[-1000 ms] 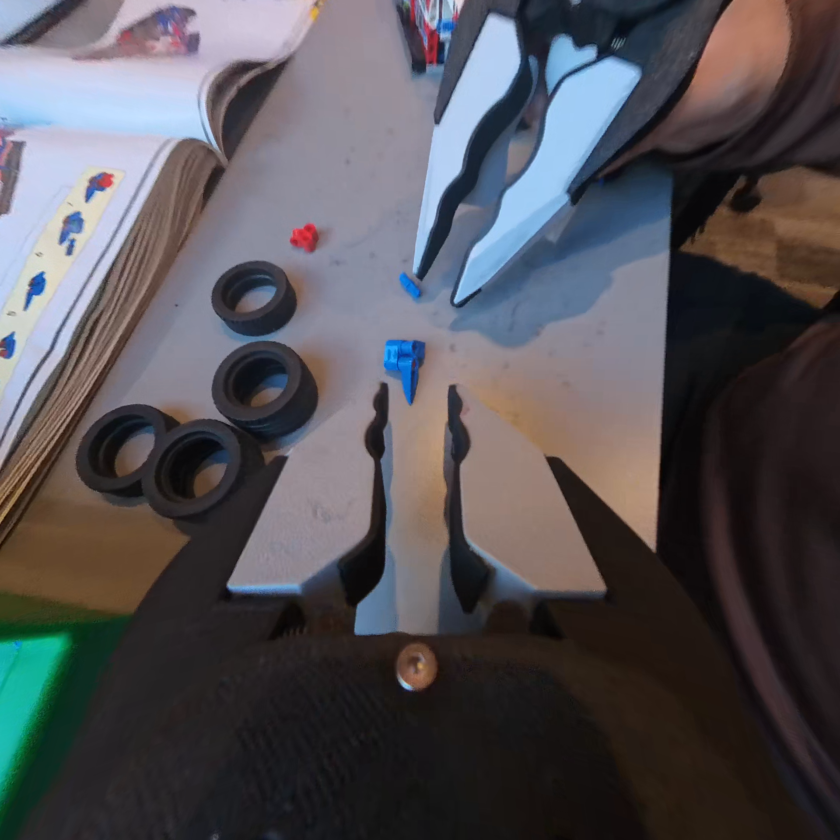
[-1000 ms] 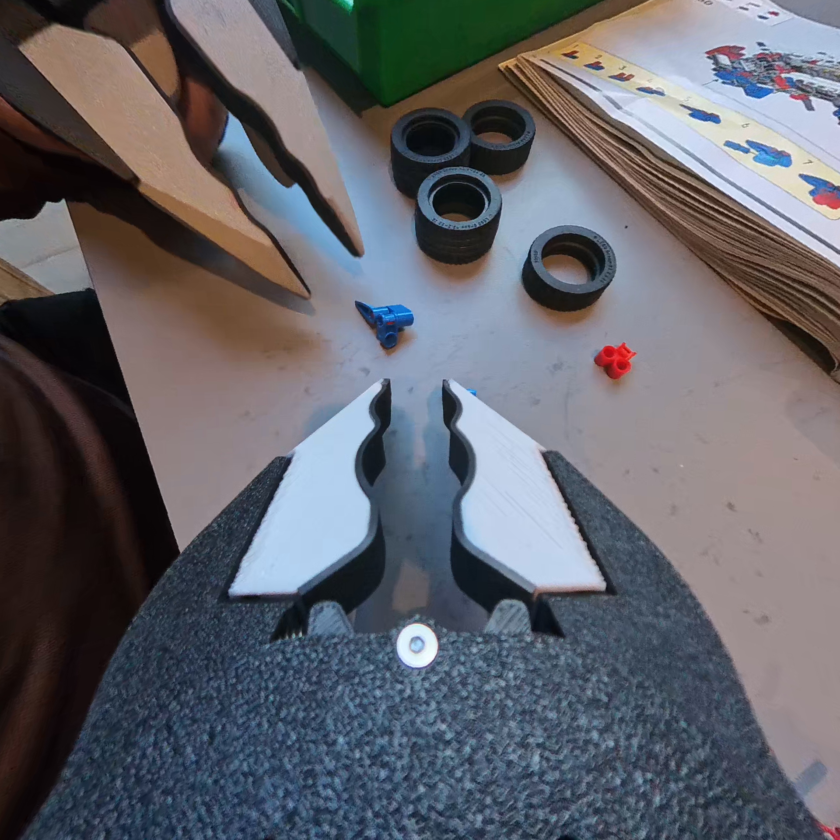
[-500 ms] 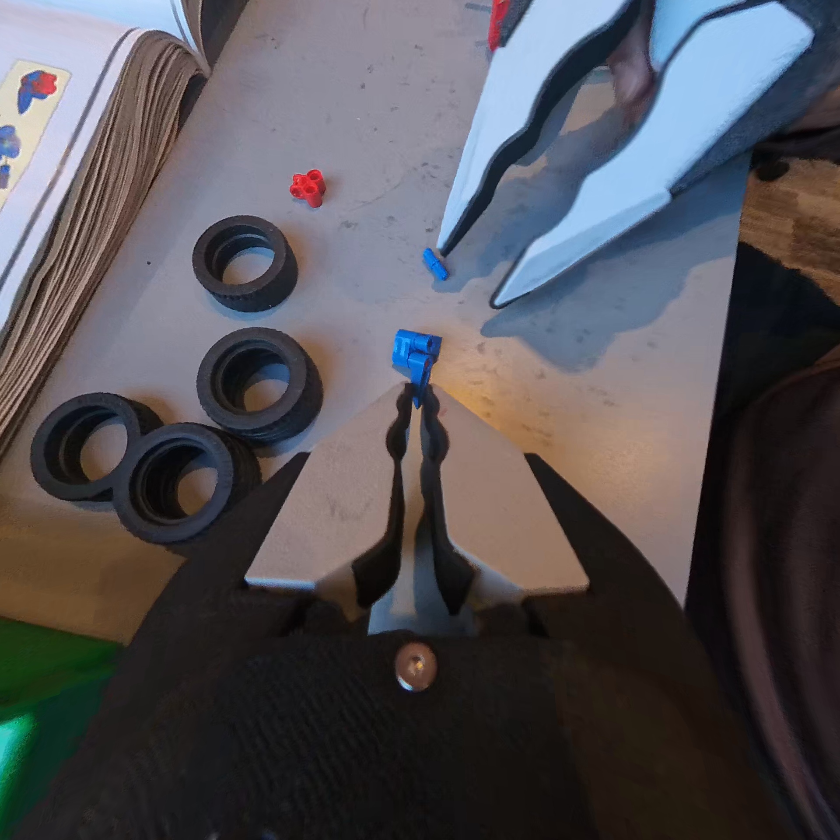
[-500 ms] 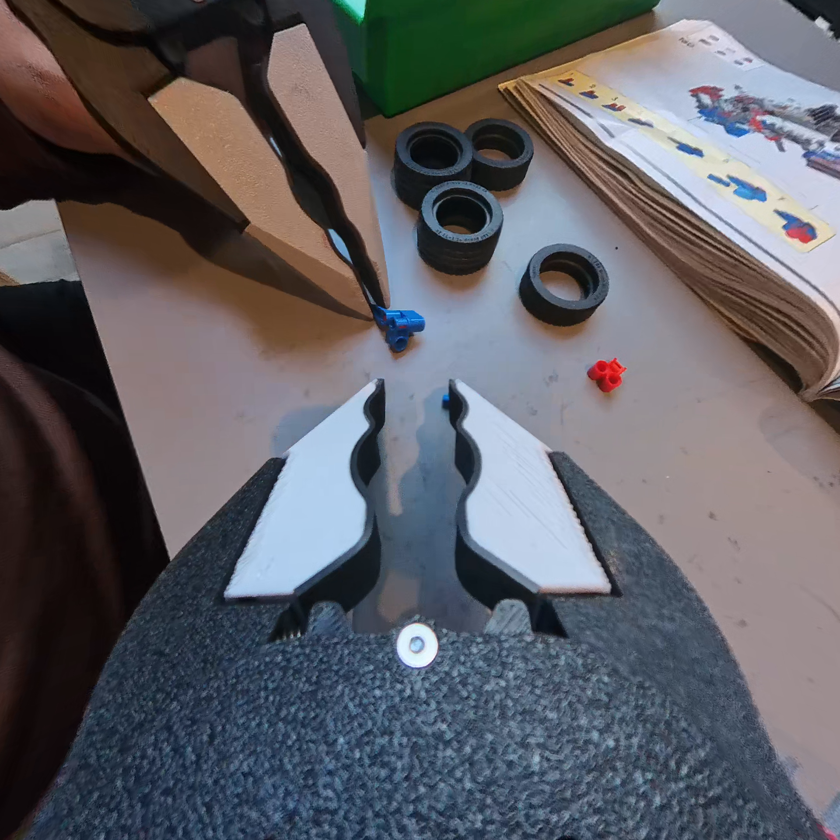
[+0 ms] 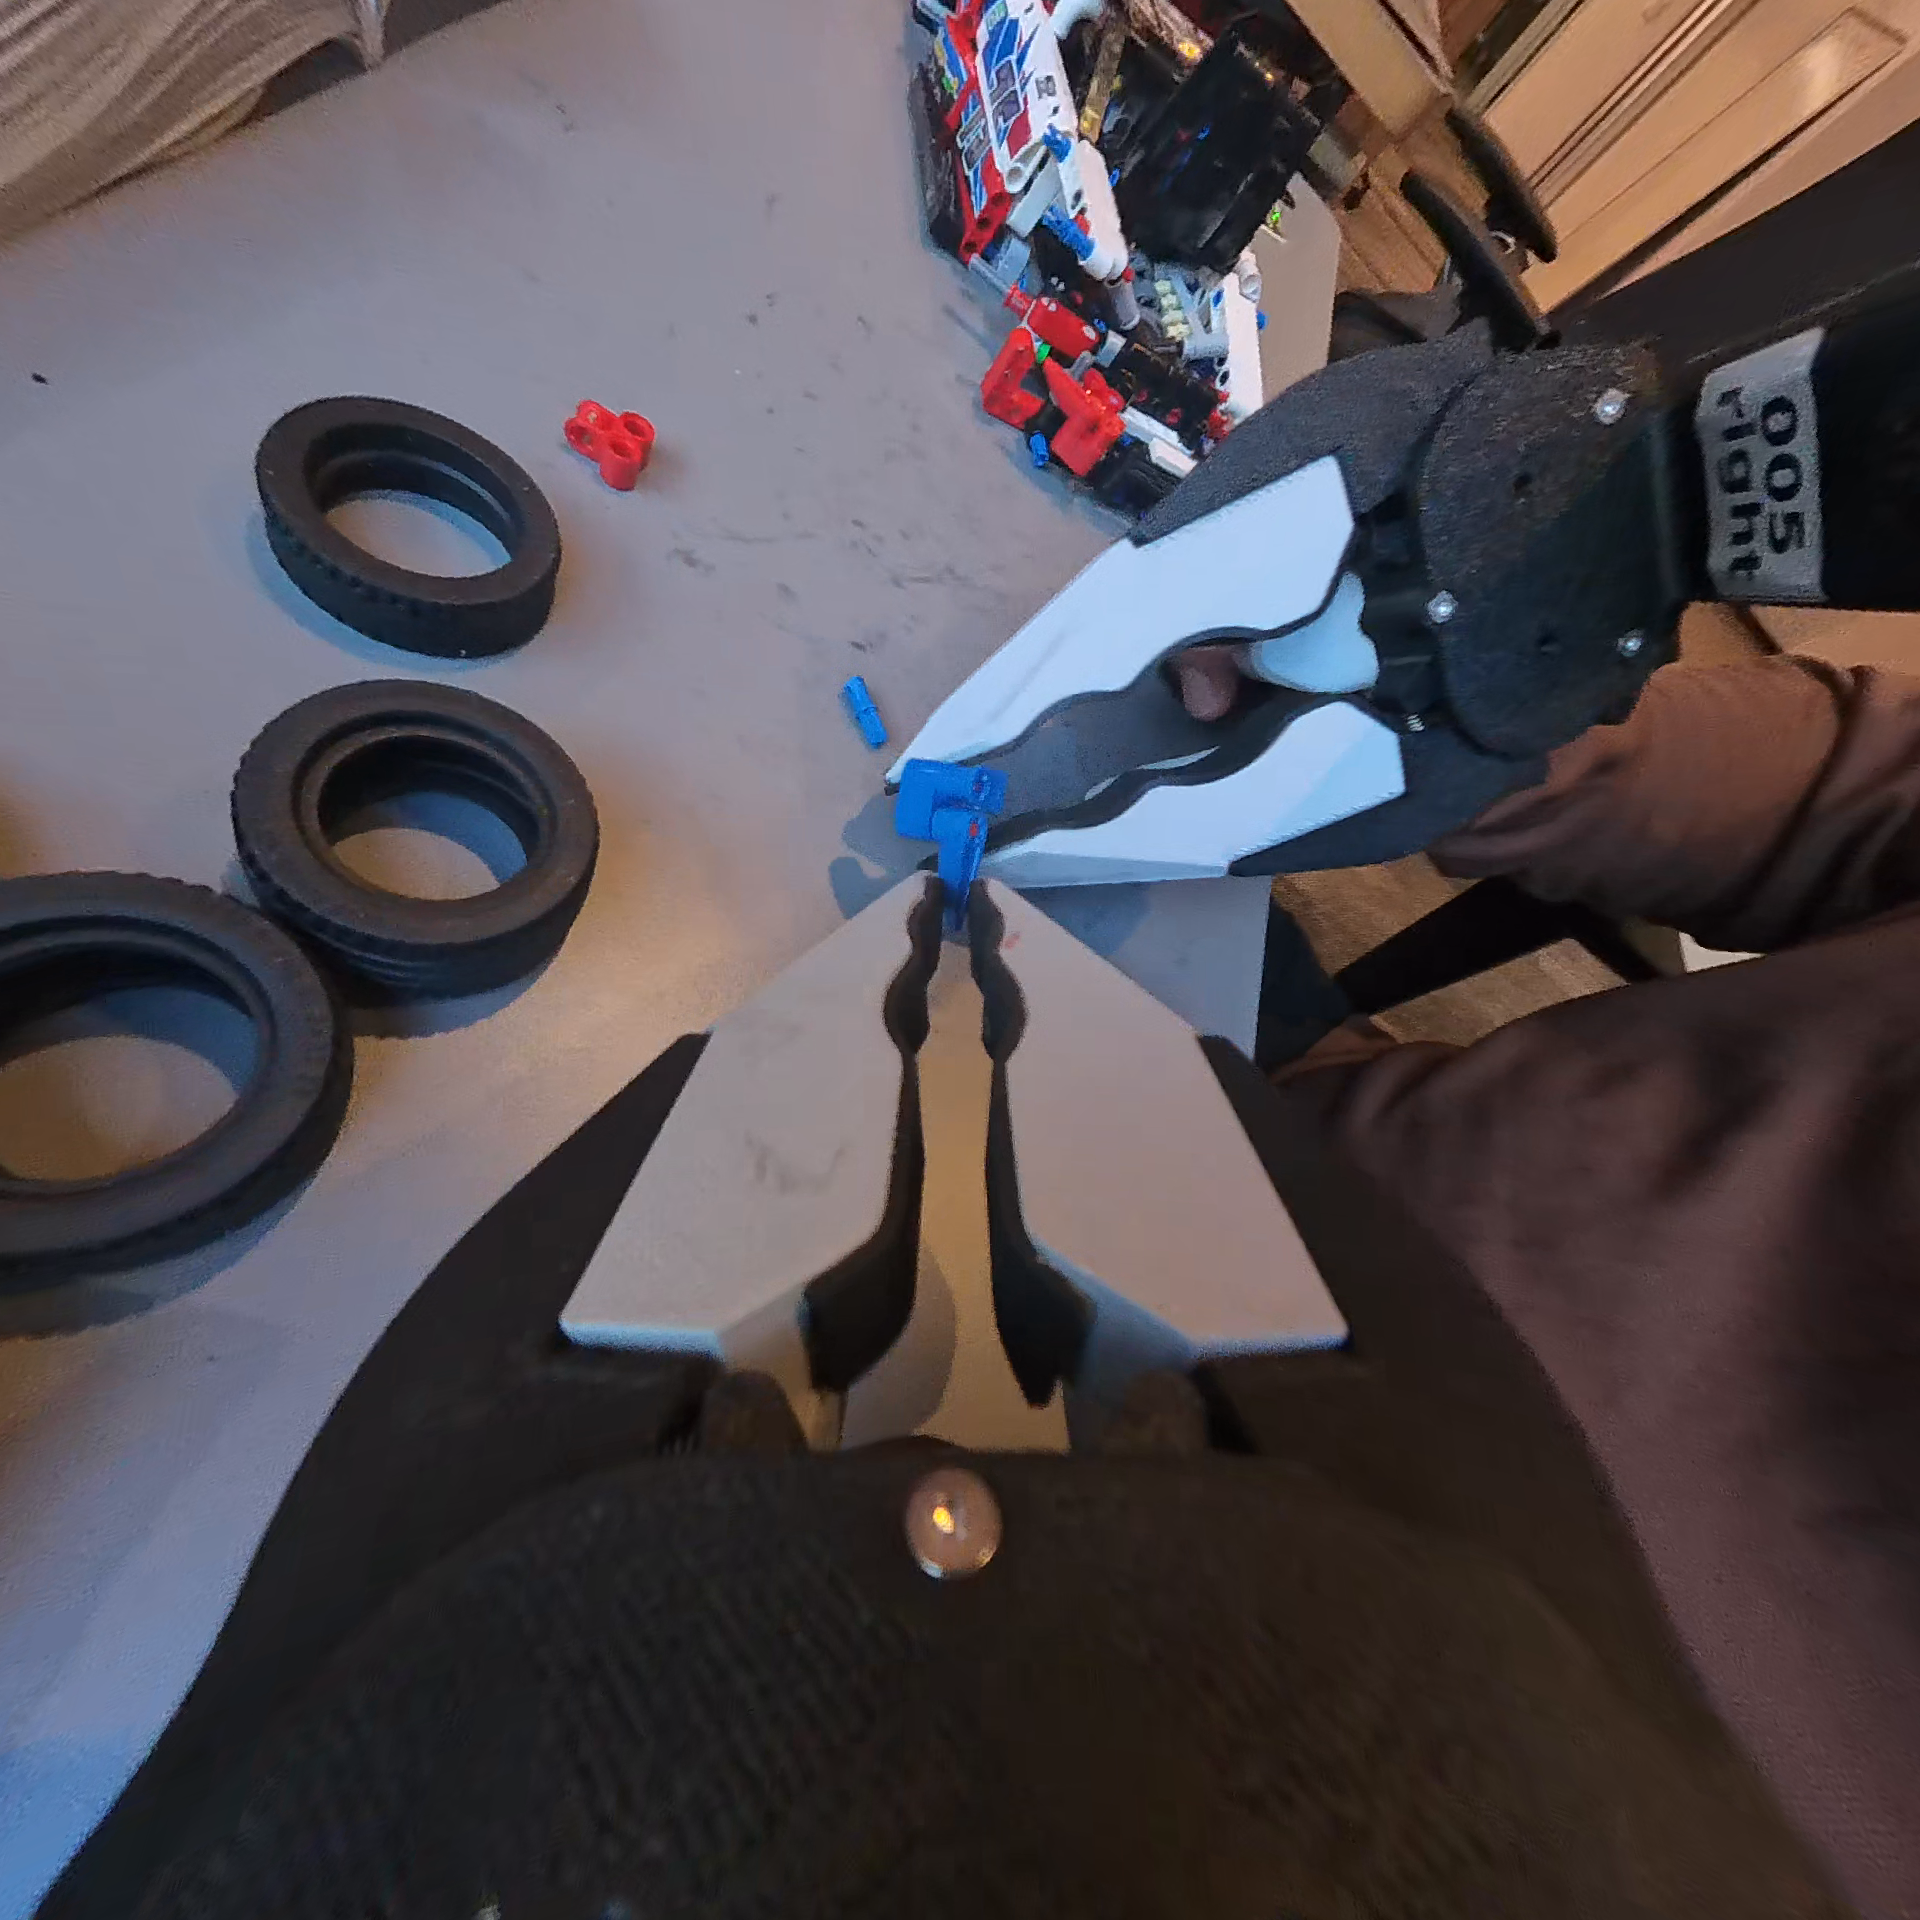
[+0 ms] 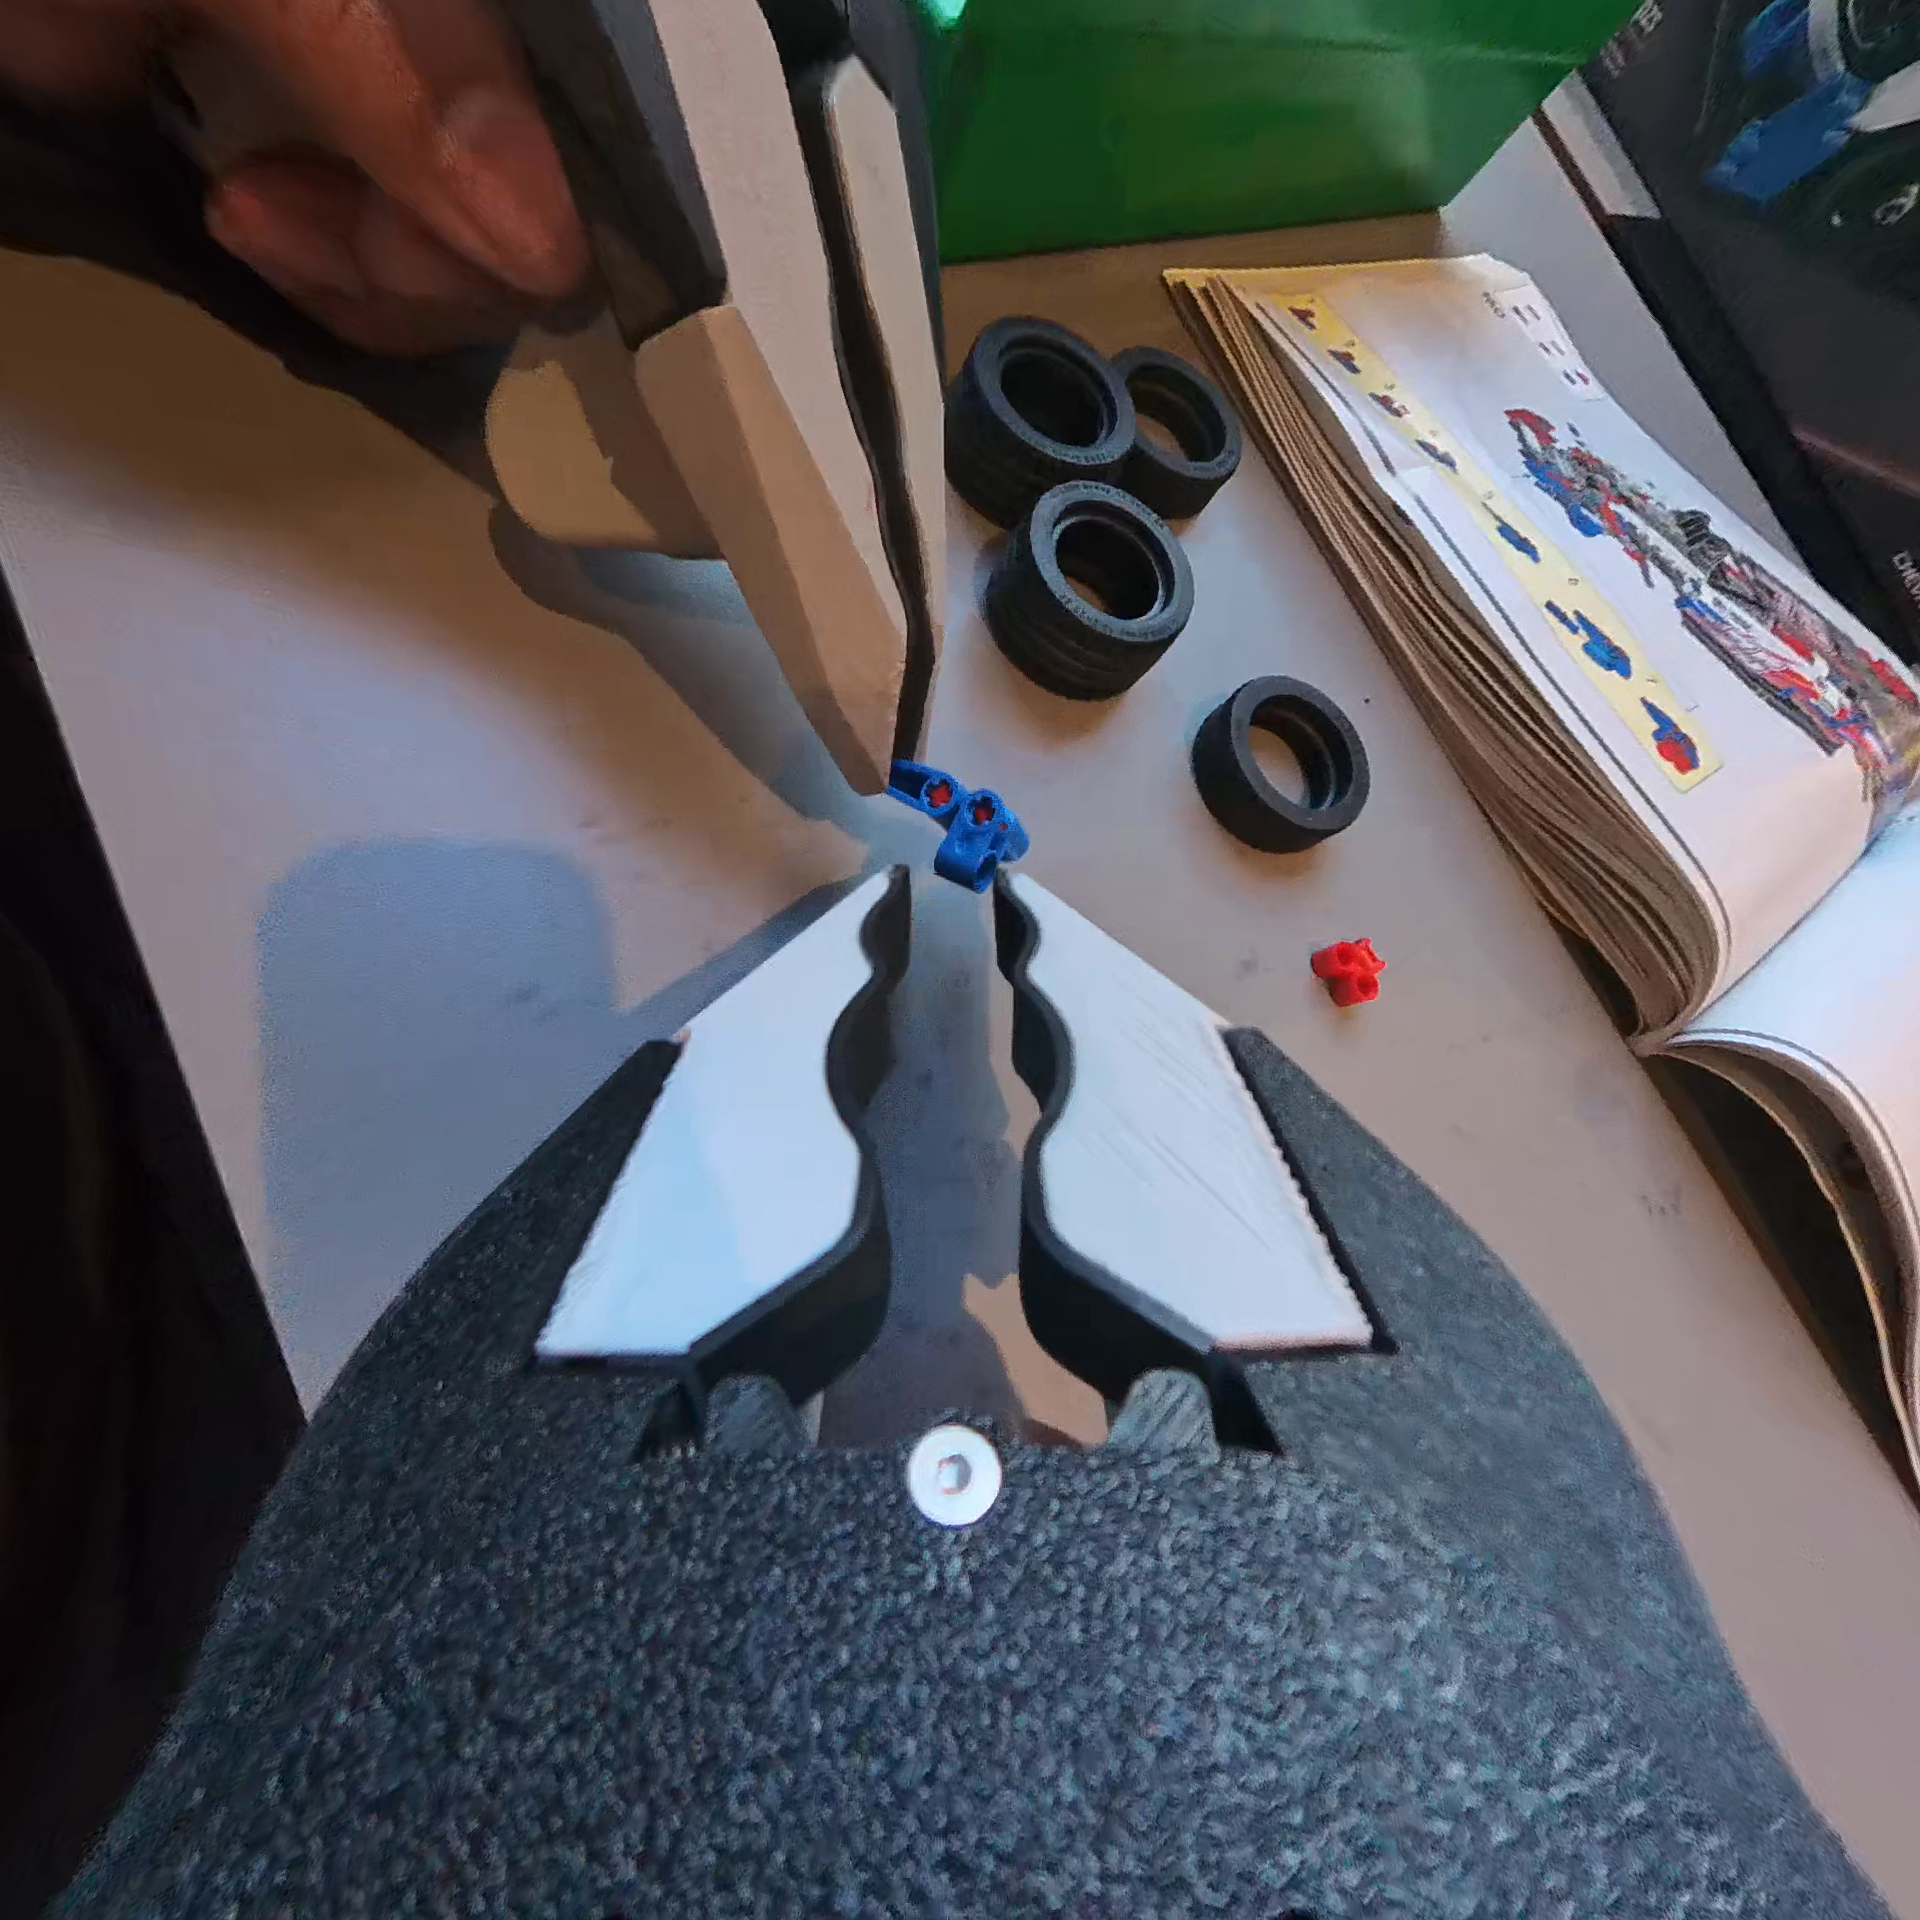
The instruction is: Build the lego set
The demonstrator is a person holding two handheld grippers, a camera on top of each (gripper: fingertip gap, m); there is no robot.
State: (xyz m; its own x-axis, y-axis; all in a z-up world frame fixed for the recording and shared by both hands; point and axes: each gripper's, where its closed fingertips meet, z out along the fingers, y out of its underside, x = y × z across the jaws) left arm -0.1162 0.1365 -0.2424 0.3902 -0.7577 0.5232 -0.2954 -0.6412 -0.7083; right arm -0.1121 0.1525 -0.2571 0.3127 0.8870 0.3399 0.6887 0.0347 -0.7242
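A small blue connector piece (image 5: pixel 938 808) is pinched by its thin end in my left gripper (image 5: pixel 952 894), which is shut on it just above the grey table (image 5: pixel 644 187). My right gripper (image 6: pixel 951 883) is open, and the blue piece (image 6: pixel 966 821) sits right at its tips. In the left wrist view the right gripper (image 5: pixel 906 821) comes in from the right with a finger on each side of the piece. In the right wrist view the left gripper (image 6: pixel 902 750) comes down from the upper left. A loose blue pin (image 5: pixel 862 712) and a red connector (image 5: pixel 611 442) lie on the table.
Several black tyres (image 5: pixel 410 525) lie to the left, some stacked (image 6: pixel 1091 587). An open instruction booklet (image 6: pixel 1558 582) and a green box (image 6: pixel 1195 114) are past them. The partly built model (image 5: pixel 1091 239) stands at the far table edge. A person's sleeve (image 5: pixel 1621 1195) is on the right. Both grippers' tips are close together, under 4 cm apart.
My left gripper went from open to shut on the blue piece. My right gripper swung round from the blue pin, and its open tips now sit at the held piece.
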